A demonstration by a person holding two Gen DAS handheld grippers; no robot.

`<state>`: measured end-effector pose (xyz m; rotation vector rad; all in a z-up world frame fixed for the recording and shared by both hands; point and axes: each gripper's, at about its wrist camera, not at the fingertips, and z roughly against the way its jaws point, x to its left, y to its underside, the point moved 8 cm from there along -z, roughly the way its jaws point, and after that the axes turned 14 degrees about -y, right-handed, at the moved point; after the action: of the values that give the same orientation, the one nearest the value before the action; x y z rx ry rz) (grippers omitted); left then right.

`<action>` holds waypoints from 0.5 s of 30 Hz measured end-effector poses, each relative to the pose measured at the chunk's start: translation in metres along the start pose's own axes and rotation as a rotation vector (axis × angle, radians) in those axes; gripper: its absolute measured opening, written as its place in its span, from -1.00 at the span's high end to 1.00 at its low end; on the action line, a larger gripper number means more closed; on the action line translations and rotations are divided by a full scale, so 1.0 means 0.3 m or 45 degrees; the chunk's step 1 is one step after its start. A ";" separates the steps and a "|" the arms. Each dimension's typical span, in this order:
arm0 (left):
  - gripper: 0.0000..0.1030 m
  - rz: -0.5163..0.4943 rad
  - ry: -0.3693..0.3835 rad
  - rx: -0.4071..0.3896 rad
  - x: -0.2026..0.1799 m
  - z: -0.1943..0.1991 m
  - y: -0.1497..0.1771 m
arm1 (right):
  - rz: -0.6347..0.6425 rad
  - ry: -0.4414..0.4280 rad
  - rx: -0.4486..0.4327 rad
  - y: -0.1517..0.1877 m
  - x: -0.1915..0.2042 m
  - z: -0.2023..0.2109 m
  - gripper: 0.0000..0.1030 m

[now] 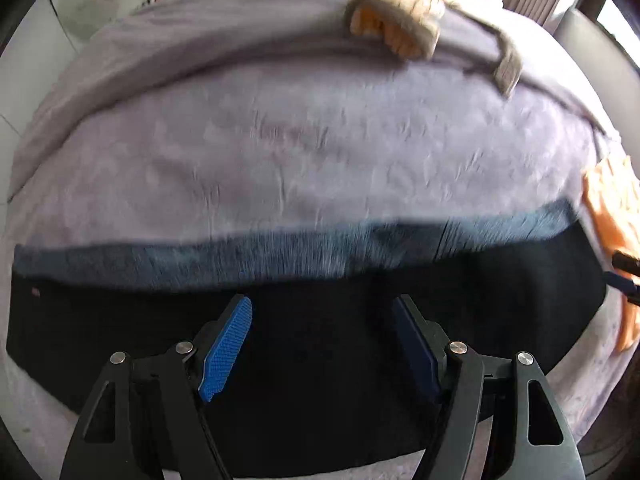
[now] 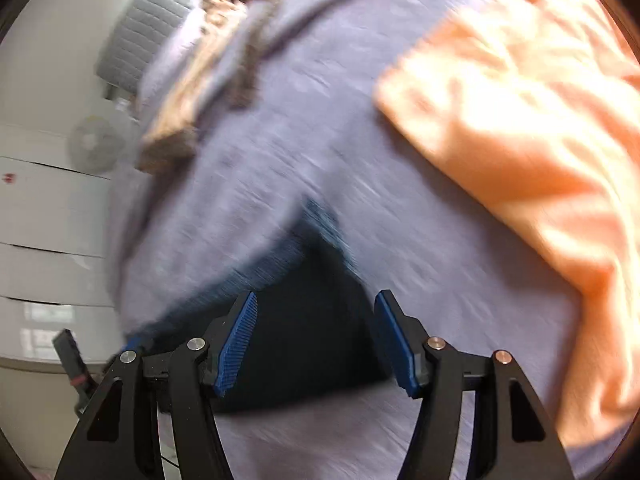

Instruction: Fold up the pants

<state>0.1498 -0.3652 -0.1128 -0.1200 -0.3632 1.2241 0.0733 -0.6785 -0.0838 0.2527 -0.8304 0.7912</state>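
In the left wrist view, the left gripper stands with its blue-padded fingers spread wide apart, nothing between them. Directly beneath and ahead of them lie the black pants, spread flat in a broad dark band that runs across the frame from the left edge nearly to the right. The fingers hang over the cloth; whether they touch it cannot be told. Along the far edge of the pants runs a strip of blue-grey fabric, blurred, lying just against the black. Beyond it stretches the pale lavender bedsheet, wrinkled. At the right edge, close to the end of the pants, lies an orange garment, and the tip of the right gripper shows there. Farther back on the sheet rests a beige knitted garment with an orange lining.

In the right wrist view, blurred by motion, the right gripper likewise has its fingers well apart and holds nothing. The end of the pants lies between and just ahead of them, forming a dark corner on the sheet. The orange garment lies to the right, well past the pants. At lower left part of the left gripper is visible. A fan stands by the far wall.
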 end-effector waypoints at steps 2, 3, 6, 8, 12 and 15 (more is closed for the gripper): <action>-0.42 0.009 -0.014 0.028 -0.006 -0.019 0.020 | -0.085 -0.014 0.054 0.043 -0.061 -0.031 0.15; -0.42 0.011 -0.026 0.027 -0.007 -0.022 0.019 | -0.114 -0.011 0.072 0.051 -0.086 -0.060 0.57; -0.46 0.019 -0.088 -0.013 0.005 -0.031 -0.002 | -0.081 -0.018 0.032 0.059 -0.070 -0.022 0.82; -0.47 0.001 -0.152 -0.001 0.009 -0.090 -0.016 | -0.086 0.047 0.041 0.070 -0.100 -0.005 0.82; -0.47 0.022 -0.175 0.063 0.029 -0.144 -0.041 | -0.169 0.124 0.054 0.108 -0.175 -0.022 0.53; -0.47 0.078 -0.152 -0.012 0.062 -0.069 -0.064 | -0.047 0.196 -0.052 0.075 -0.076 0.043 0.34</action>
<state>0.1794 -0.3522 -0.1229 -0.0666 -0.4717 1.2931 0.0403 -0.6812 -0.0942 0.1680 -0.6940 0.7489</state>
